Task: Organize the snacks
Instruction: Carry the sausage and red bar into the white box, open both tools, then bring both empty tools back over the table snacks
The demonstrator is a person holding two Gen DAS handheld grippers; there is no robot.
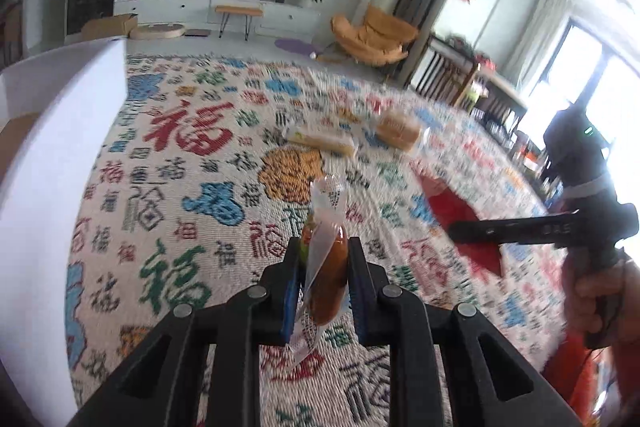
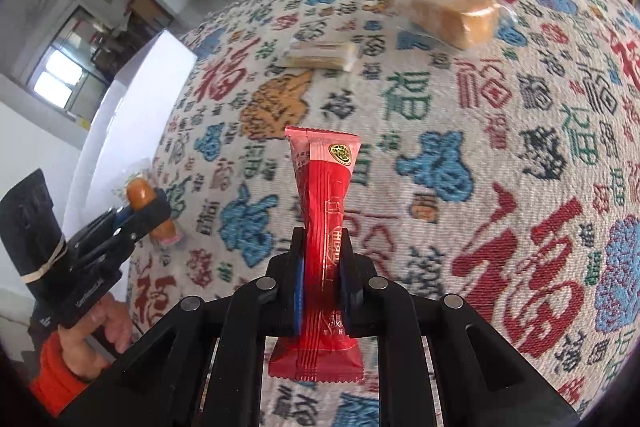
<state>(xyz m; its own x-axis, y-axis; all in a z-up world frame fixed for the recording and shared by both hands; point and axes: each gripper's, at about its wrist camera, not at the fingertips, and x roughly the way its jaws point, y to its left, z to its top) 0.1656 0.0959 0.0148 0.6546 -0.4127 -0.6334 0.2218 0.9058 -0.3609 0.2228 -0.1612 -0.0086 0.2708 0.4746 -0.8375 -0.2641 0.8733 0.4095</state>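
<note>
Left tool (image 1: 324, 247) clamped on sausage (image 1: 326, 279), right tool (image 2: 322, 239) clamped on red packet (image 2: 326, 227), logo only right view.

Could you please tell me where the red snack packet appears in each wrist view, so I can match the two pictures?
Left wrist view: the red snack packet is at right of centre, clamped in the right gripper.
Right wrist view: red snack packet at centre, upright between the jaws.
Shared landmark: the wrapped bread loaf on the patterned cloth.
</note>
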